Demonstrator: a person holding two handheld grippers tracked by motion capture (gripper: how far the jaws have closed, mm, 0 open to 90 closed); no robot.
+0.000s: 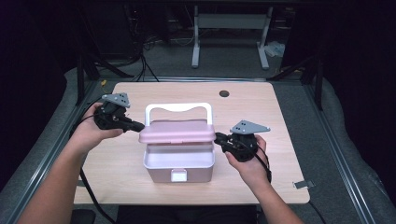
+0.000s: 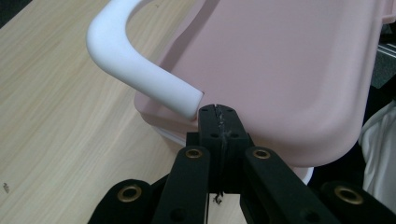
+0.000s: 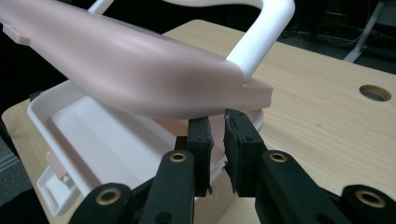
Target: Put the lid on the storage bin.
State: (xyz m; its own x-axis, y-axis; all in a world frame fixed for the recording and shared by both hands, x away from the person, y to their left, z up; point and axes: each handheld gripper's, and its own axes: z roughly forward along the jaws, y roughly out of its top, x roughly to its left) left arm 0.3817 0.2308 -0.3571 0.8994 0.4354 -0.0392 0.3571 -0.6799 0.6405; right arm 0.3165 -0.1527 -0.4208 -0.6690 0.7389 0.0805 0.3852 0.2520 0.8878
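Note:
A box with a pink lid (image 1: 177,132) and a white base (image 1: 161,164) stands mid-table, its white handle (image 1: 177,107) upright. The lid is lifted off the base, so the pale inside (image 3: 93,135) shows. My left gripper (image 1: 140,126) is shut, nothing between its jaws. Its tip (image 2: 218,109) meets the lid (image 2: 280,70) rim just below the handle (image 2: 135,60) end. My right gripper (image 1: 217,136) is at the lid's right end. A narrow gap separates its jaws, and its tips (image 3: 218,119) sit just under the lid (image 3: 130,70) edge near the handle (image 3: 261,37).
The box's front latch (image 1: 178,175) faces the person. A round hole (image 1: 224,93) is cut in the wooden table (image 1: 280,140) at the far right. A small metal clip (image 1: 303,184) sits on the table's right front edge. A metal frame (image 1: 231,28) stands beyond the table.

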